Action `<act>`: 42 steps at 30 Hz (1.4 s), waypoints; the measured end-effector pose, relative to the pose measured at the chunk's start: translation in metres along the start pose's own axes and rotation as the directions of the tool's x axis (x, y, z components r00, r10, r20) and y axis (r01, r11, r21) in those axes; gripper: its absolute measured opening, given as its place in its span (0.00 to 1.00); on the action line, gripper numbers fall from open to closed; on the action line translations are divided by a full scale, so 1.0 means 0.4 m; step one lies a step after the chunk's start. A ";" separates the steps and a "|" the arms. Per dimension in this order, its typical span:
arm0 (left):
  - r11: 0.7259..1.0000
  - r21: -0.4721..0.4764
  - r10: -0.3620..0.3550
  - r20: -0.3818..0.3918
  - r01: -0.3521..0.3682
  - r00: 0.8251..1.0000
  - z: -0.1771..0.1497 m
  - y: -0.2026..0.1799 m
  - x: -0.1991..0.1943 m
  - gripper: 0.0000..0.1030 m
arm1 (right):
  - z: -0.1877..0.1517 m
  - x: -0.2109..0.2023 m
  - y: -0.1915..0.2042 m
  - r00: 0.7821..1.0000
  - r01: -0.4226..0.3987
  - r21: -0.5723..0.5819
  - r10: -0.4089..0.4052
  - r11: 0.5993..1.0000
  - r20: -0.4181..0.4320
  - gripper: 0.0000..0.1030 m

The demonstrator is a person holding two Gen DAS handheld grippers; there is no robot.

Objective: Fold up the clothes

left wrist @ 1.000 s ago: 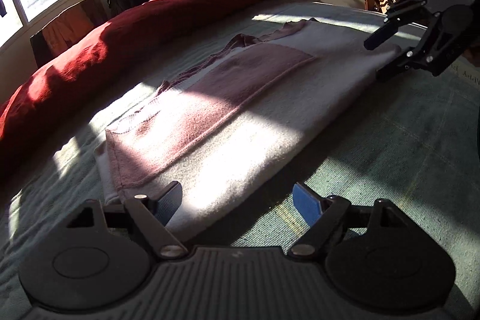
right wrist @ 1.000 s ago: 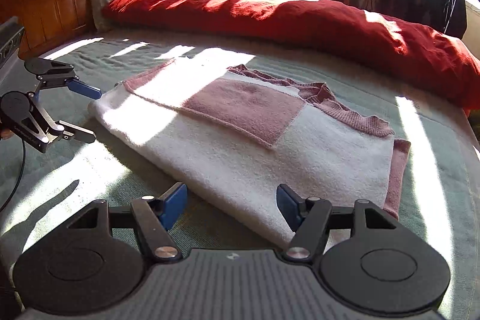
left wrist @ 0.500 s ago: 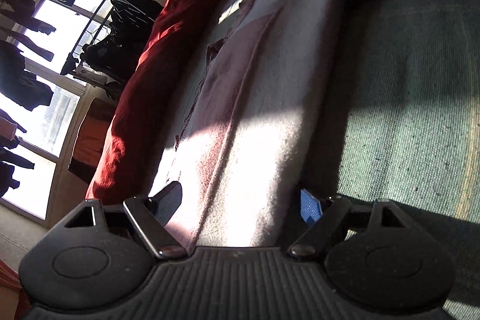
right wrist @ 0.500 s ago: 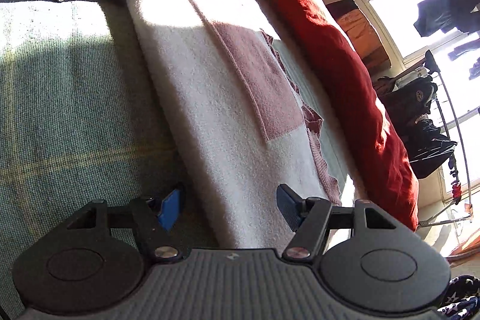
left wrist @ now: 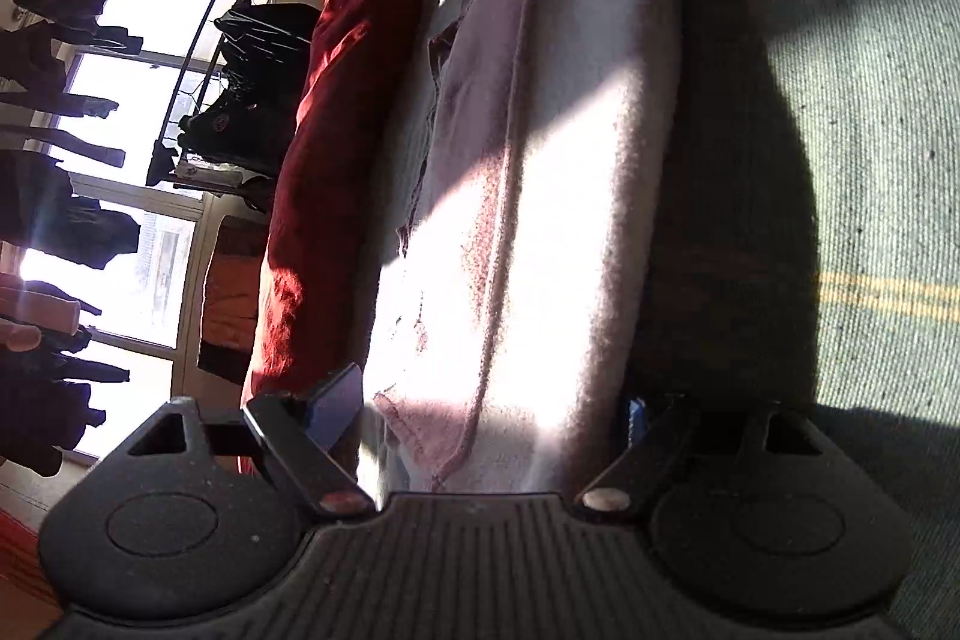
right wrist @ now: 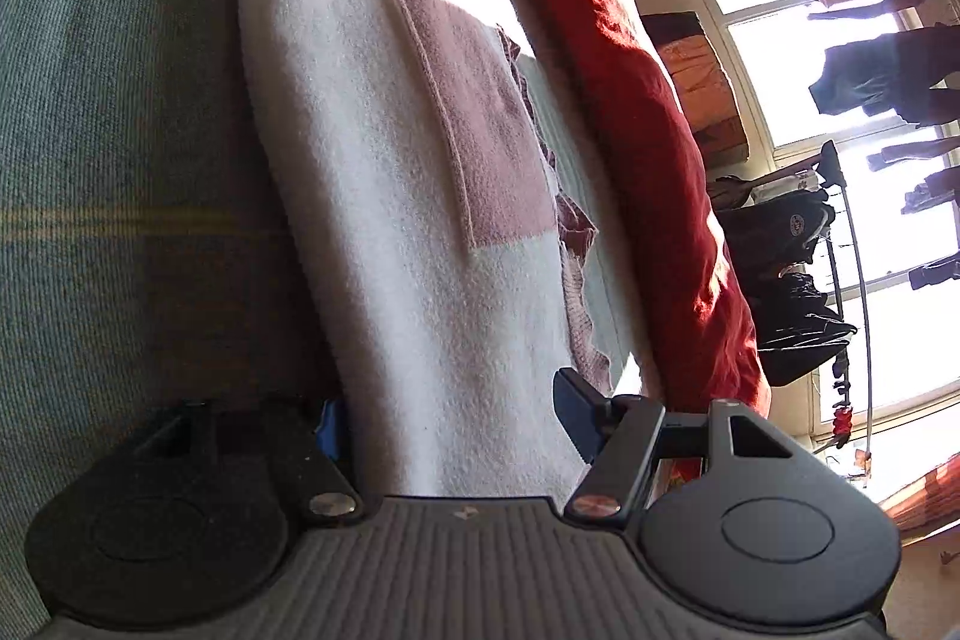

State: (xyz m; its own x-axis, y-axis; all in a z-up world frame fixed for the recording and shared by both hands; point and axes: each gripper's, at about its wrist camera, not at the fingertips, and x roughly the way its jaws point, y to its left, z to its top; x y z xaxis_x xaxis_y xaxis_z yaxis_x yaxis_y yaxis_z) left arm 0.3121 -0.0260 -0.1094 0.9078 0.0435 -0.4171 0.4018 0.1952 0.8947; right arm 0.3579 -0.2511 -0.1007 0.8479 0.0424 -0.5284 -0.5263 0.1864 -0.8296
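The folded sweater (left wrist: 540, 220) lies on the bed (left wrist: 888, 160); its edge sits between the wide-spread jaws of the left tool (left wrist: 486, 409); the right tool (right wrist: 453, 412) straddles its other end, equally wide.

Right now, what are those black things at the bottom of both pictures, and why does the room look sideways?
A person holds a grabbing tool in each hand, and a small camera sits on each tool, looking out along its tongs. One picture comes from the left tongs, the other from the right tongs. The tools are tipped on their sides, so the room looks sideways. A folded white and pink sweater lies on a green bedspread, beside a long red duvet. Each pair of tongs stands open with the sweater's edge between its blue pads. Nothing is squeezed yet.
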 end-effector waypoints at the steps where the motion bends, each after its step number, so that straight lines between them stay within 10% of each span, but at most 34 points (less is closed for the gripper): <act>1: 1.000 -0.003 0.004 -0.001 -0.004 1.000 -0.003 -0.001 0.001 0.81 | -0.018 0.003 0.000 1.000 0.006 -0.005 -0.007 1.000 -0.013 0.68; 12: 0.999 -0.042 -0.028 0.088 0.032 0.996 0.115 0.009 0.048 0.63 | 0.073 0.038 -0.010 0.998 0.011 0.050 -0.014 0.999 0.065 0.64; 26: 0.999 -0.017 -0.028 0.067 0.029 0.997 0.084 -0.026 0.055 0.11 | 0.039 0.059 0.020 0.997 0.031 0.037 -0.034 0.999 0.075 0.13; 42: 0.997 -0.034 -0.064 0.126 0.069 0.990 0.057 0.027 -0.192 0.08 | 0.019 -0.195 -0.062 0.986 -0.124 0.151 0.105 0.981 0.126 0.09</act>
State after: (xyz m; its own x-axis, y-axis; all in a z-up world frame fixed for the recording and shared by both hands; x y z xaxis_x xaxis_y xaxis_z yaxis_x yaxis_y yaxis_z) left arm 0.2494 -0.0496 -0.0641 0.8881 -0.0932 -0.4501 0.4590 0.2313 0.8578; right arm 0.3053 -0.2517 -0.0373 0.7889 0.1850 -0.5860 -0.6118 0.3257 -0.7209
